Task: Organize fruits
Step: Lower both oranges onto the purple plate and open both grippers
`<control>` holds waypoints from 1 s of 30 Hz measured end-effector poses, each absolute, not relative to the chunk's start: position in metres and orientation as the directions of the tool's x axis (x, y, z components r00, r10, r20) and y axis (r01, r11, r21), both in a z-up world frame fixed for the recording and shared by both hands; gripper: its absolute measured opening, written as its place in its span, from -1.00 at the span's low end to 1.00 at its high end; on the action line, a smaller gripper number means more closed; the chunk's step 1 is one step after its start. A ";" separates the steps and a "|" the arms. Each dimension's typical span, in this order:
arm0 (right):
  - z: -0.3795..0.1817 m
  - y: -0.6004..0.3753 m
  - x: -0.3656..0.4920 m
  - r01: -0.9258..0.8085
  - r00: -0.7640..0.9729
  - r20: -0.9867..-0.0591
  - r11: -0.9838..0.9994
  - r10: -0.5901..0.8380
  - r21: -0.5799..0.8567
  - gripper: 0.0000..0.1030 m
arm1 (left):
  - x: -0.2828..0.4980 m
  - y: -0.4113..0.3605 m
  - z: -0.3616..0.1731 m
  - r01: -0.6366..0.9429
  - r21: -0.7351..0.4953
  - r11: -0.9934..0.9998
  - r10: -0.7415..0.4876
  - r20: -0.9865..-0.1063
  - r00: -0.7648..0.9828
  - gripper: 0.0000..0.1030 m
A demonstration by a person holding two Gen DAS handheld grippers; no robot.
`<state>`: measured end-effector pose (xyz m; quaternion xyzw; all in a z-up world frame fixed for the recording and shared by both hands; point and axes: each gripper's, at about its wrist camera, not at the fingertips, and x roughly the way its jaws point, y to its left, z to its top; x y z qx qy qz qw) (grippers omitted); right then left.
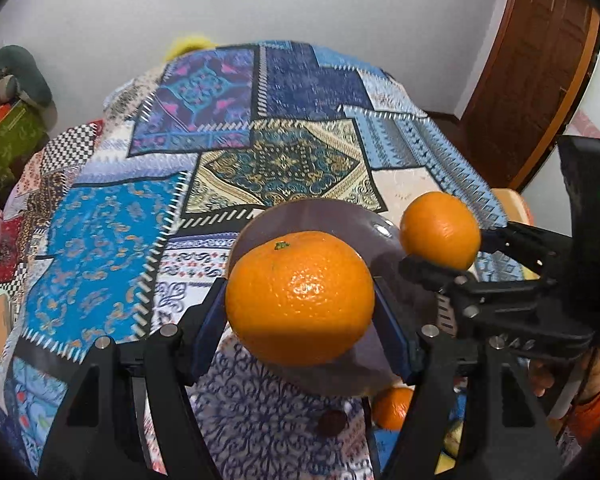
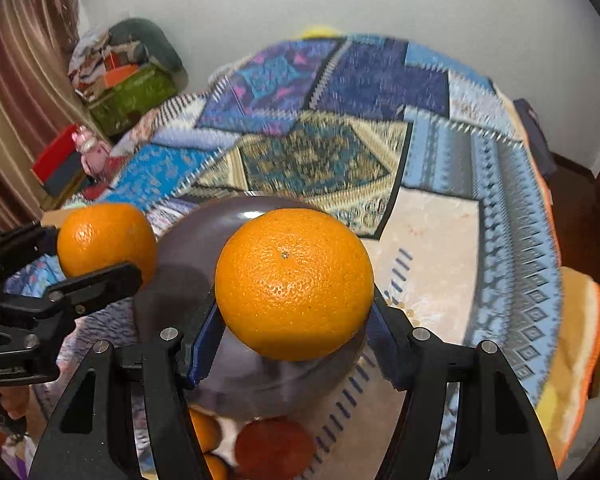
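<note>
My left gripper (image 1: 300, 300) is shut on an orange (image 1: 299, 298) and holds it above a grey-purple bowl (image 1: 320, 216). My right gripper (image 2: 294, 292) is shut on a second orange (image 2: 294, 284), also above the bowl (image 2: 196, 240). Each gripper with its orange shows in the other's view: the right one at the right of the left wrist view (image 1: 440, 236), the left one at the left of the right wrist view (image 2: 106, 240). More fruit lies on the cloth below the bowl: an orange (image 1: 392, 408), a dark red-orange fruit (image 2: 274, 448) and further oranges (image 2: 206, 428).
A patchwork cloth (image 1: 284, 164) in blues and golds covers the round table. A wooden door (image 1: 540, 72) stands at the right. Boxes and cushions (image 2: 128, 76) are piled at the left by a striped curtain (image 2: 20, 80).
</note>
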<state>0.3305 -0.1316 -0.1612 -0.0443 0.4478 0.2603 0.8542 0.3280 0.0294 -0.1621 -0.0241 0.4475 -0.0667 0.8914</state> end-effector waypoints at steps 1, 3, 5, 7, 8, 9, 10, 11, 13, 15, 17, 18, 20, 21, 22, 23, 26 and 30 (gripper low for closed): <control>-0.168 -0.130 0.335 -0.488 0.451 -0.795 0.858 0.406 0.160 0.19 | 0.333 0.028 -0.168 0.103 -0.101 0.990 -0.142 -0.801 0.582 0.33; -0.177 -0.128 0.337 -0.498 0.435 -0.804 0.852 0.405 0.159 0.19 | 0.342 0.026 -0.176 0.114 -0.112 0.987 -0.158 -0.811 0.563 0.33; -0.184 -0.125 0.340 -0.510 0.421 -0.814 0.847 0.400 0.152 0.19 | 0.349 0.025 -0.183 0.127 -0.128 0.984 -0.177 -0.818 0.548 0.33; -0.189 -0.122 0.344 -0.521 0.392 -0.825 0.837 0.408 0.167 0.19 | 0.353 0.023 -0.187 0.136 -0.118 0.984 -0.173 -0.820 0.546 0.33; -0.189 -0.121 0.344 -0.523 0.385 -0.826 0.835 0.412 0.172 0.19 | 0.355 0.023 -0.189 0.142 -0.117 0.983 -0.176 -0.819 0.546 0.33; -0.190 -0.120 0.345 -0.525 0.380 -0.829 0.834 0.411 0.172 0.19 | 0.356 0.024 -0.190 0.144 -0.118 0.983 -0.178 -0.820 0.544 0.33; -0.190 -0.119 0.346 -0.531 0.373 -0.831 0.830 0.413 0.174 0.19 | 0.357 0.026 -0.191 0.143 -0.118 0.983 -0.178 -0.822 0.541 0.33; -0.189 -0.117 0.345 -0.537 0.371 -0.834 0.827 0.408 0.167 0.19 | 0.359 0.027 -0.193 0.140 -0.119 0.983 -0.176 -0.825 0.537 0.33; -0.190 -0.114 0.345 -0.546 0.370 -0.843 0.826 0.391 0.144 0.19 | 0.360 0.031 -0.196 0.135 -0.125 0.983 -0.178 -0.830 0.529 0.33; -0.193 -0.110 0.346 -0.550 0.354 -0.853 0.823 0.384 0.142 0.19 | 0.362 0.035 -0.201 0.131 -0.138 0.982 -0.187 -0.836 0.516 0.33; -0.198 -0.108 0.347 -0.548 0.328 -0.866 0.822 0.378 0.152 0.19 | 0.362 0.037 -0.206 0.130 -0.147 0.981 -0.193 -0.842 0.504 0.33; -0.201 -0.108 0.347 -0.546 0.312 -0.871 0.822 0.379 0.162 0.20 | 0.362 0.036 -0.207 0.133 -0.143 0.981 -0.192 -0.841 0.507 0.33; -0.203 -0.108 0.347 -0.546 0.299 -0.876 0.821 0.378 0.168 0.20 | 0.360 0.034 -0.206 0.145 -0.129 0.981 -0.186 -0.840 0.511 0.33; -0.202 -0.108 0.346 -0.548 0.302 -0.877 0.821 0.373 0.160 0.20 | 0.359 0.033 -0.205 0.149 -0.125 0.981 -0.185 -0.836 0.516 0.33; -0.202 -0.107 0.345 -0.551 0.305 -0.878 0.820 0.369 0.153 0.22 | 0.358 0.032 -0.203 0.153 -0.122 0.981 -0.185 -0.831 0.524 0.33; -0.201 -0.106 0.344 -0.556 0.305 -0.879 0.818 0.365 0.147 0.23 | 0.356 0.031 -0.199 0.160 -0.119 0.980 -0.187 -0.826 0.531 0.34; -0.199 -0.104 0.340 -0.568 0.313 -0.880 0.813 0.356 0.127 0.25 | 0.351 0.027 -0.190 0.178 -0.123 0.976 -0.202 -0.813 0.547 0.34; -0.195 -0.104 0.334 -0.571 0.324 -0.877 0.813 0.354 0.117 0.26 | 0.343 0.020 -0.180 0.191 -0.085 0.978 -0.180 -0.805 0.565 0.35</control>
